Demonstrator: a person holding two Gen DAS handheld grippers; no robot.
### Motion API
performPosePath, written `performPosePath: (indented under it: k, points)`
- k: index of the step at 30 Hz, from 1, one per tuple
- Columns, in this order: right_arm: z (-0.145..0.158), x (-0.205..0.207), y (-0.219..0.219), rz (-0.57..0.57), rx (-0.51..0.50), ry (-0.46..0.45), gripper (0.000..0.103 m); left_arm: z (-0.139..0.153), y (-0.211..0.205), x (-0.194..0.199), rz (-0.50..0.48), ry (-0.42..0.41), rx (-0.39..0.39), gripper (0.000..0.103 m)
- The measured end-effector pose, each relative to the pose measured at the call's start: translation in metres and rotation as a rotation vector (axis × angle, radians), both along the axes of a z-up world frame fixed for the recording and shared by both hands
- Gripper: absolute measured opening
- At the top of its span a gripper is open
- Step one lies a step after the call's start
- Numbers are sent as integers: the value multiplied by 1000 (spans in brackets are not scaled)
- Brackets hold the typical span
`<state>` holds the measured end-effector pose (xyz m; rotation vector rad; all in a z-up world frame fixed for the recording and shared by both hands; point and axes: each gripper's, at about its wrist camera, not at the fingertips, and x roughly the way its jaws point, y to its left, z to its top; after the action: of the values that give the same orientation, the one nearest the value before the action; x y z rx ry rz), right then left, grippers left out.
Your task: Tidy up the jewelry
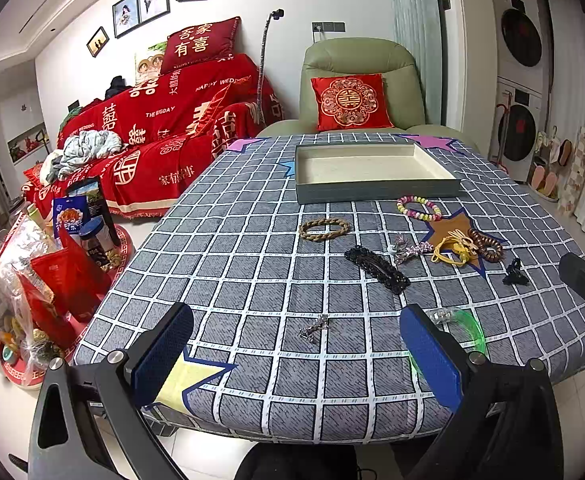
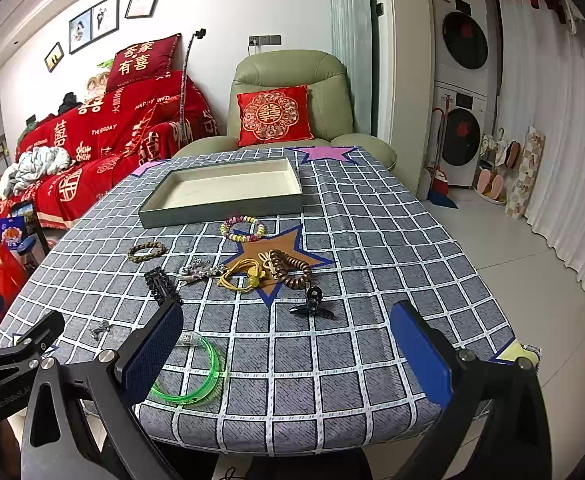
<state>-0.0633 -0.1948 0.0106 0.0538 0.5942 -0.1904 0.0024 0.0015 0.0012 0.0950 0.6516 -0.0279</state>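
Observation:
An empty cream-lined tray [image 1: 376,190] [image 2: 220,210] stands at the table's far side. Jewelry lies before it: a pastel bead bracelet [image 1: 419,207] [image 2: 243,229], a tan braided ring [image 1: 324,227] [image 2: 147,250], a black barrette [image 1: 377,269] [image 2: 161,285], a sparkly clip [image 1: 409,248] [image 2: 200,271], yellow cord [image 1: 450,254] [image 2: 240,276], brown beads [image 1: 488,245] [image 2: 292,270], a black claw clip [image 1: 515,274] [image 2: 312,304], a small silver pin [image 1: 315,327] [image 2: 100,328] and a green bangle [image 1: 470,326] [image 2: 202,376]. My left gripper [image 1: 296,354] and right gripper [image 2: 288,354] are open and empty above the near edge.
The grey checked tablecloth [image 1: 252,280] covers the table. A green armchair [image 1: 356,80] stands behind it, a red-covered sofa [image 1: 164,132] at the left. Snack bags [image 1: 52,264] crowd a side stand at the left. Washing machines [image 2: 462,92] stand at the right.

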Motion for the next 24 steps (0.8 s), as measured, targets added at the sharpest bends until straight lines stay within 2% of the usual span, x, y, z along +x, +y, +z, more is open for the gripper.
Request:
performPosePath:
  k: [24]
  points:
    - [1,0,0,1,3,0,103,0,-1,-1,-2,6,-2,103]
